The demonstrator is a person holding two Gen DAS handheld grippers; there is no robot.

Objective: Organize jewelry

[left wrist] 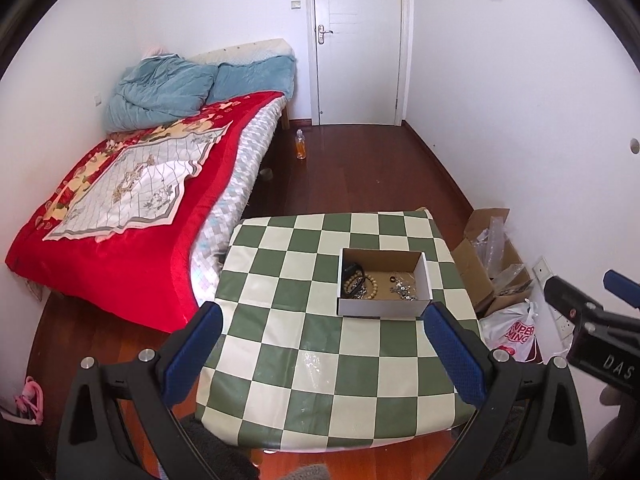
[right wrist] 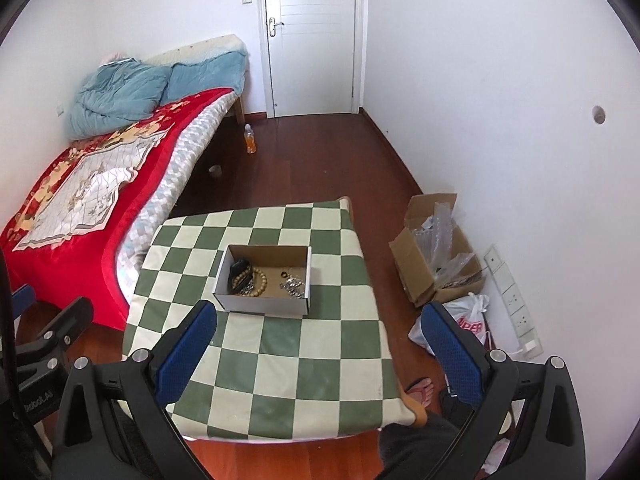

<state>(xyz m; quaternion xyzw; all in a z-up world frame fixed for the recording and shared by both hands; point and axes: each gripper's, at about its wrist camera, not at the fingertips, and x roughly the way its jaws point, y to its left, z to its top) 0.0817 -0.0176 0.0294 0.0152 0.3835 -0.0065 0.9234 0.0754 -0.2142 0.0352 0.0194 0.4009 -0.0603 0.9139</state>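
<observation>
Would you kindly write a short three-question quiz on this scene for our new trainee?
1. True or false: the jewelry lies loose on the table.
2. Which state is the left gripper in? A open, B shut on a bracelet, C shut and empty.
3. Fill in: the box sits on a green and cream ____ cloth.

Key: 1 false, the jewelry is inside the box. 2 A, as is the right gripper. 3 checkered.

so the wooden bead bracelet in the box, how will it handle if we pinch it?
The wooden bead bracelet is probably floppy: a loop of separate round beads, so it should sag. Likely light. It lies against the dark bracelets in the white box, so it may drag them along.
</observation>
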